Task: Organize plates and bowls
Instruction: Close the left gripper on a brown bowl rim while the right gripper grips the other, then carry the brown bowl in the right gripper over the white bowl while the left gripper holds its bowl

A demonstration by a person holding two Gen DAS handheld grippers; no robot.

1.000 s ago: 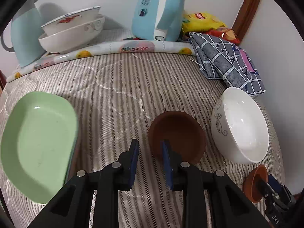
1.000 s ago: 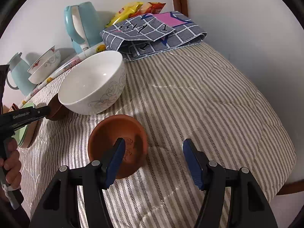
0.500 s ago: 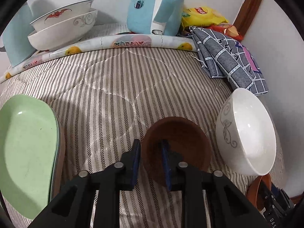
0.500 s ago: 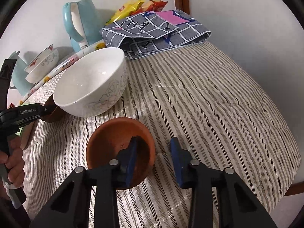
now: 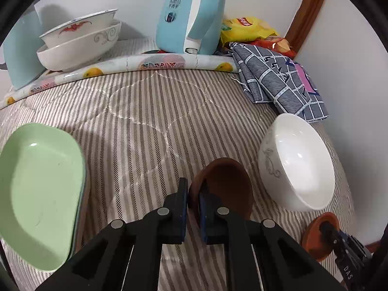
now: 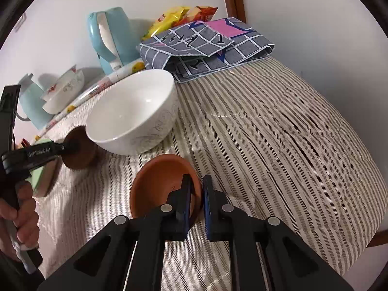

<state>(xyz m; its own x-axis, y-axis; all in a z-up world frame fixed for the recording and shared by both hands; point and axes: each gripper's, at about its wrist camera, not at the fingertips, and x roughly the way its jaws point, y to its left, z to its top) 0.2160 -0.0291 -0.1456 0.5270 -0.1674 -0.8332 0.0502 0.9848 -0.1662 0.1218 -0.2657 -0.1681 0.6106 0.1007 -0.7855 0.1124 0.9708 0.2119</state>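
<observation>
1. Left gripper (image 5: 193, 200) reaching forward low over the striped quilt (image 5: 145, 111); jaws drawn narrow, pinching the near rim of the dark brown bowl (image 5: 228, 184), one finger inside the rim, one outside.
2. Dark brown bowl tipped up on edge, opening facing right toward the white bowl (image 5: 298, 162); the two bowls just beside each other, contact not discernible.
3. In the right wrist view, left gripper (image 6: 70, 146) entering from the left, gripped by a hand (image 6: 21, 208); tip overlapping the dark brown bowl (image 6: 80, 150).
4. Right gripper (image 6: 197, 195) low over the quilt (image 6: 278, 145), jaws narrow, clamped on the right rim of the terracotta saucer (image 6: 160, 181): one finger inside, one outside.
5. Terracotta saucer tilted, directly in front of the white bowl (image 6: 133, 114), apart from it.
6. Green plate (image 5: 38, 191) at far left, stacked on another plate, well apart from the left gripper's fingers.
7. Background: two nested patterned bowls (image 5: 80, 41), blue kettle (image 5: 189, 14), folded checked cloth (image 5: 278, 82), snack bags (image 5: 245, 28).
</observation>
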